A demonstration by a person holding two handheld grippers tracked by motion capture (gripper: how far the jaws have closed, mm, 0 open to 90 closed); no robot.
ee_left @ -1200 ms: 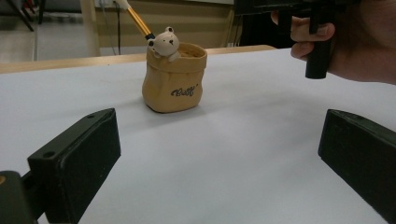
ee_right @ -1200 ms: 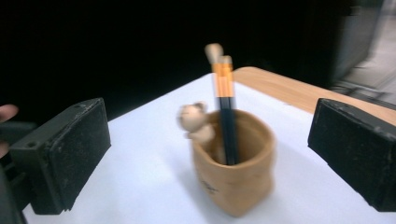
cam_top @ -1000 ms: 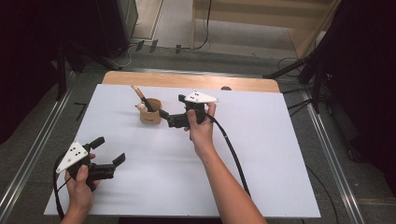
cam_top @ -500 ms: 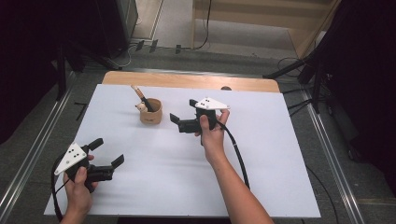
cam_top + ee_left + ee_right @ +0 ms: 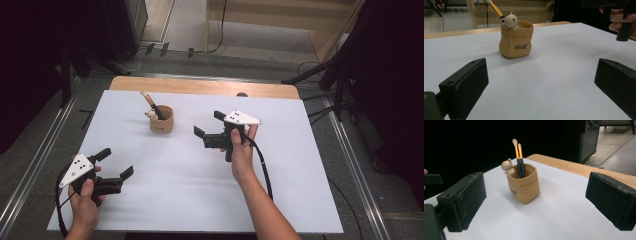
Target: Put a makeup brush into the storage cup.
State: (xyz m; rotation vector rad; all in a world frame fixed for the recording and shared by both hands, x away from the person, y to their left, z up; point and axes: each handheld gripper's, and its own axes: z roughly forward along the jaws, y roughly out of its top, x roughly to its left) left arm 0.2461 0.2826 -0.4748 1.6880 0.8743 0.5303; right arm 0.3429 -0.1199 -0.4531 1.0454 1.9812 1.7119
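A tan pouch-shaped pot (image 5: 161, 120) with a small bear figure on its rim stands on the white table top, far left of centre. Two brushes (image 5: 150, 102) lean in it. My right gripper (image 5: 209, 123) hovers open to the right of the pot, jaws pointing at it, with a clear gap between. In the right gripper view the pot (image 5: 524, 183) and brushes (image 5: 519, 161) sit between and beyond my open jaws (image 5: 536, 197). My left gripper (image 5: 115, 162) is open near the front left corner, empty. Its own view shows the pot (image 5: 516, 40) well ahead of the jaws (image 5: 540, 82).
A white sheet (image 5: 200, 190) covers the table, with a strip of bare wood (image 5: 200, 86) along the far edge. Cables and stand legs lie on the floor beyond. The other hand (image 5: 617, 18) on its black handle shows at the top right of the left gripper view.
My right gripper has drawn back from the pot, to the right and toward the person. The left gripper has shifted slightly toward the front. The pot has stayed put.
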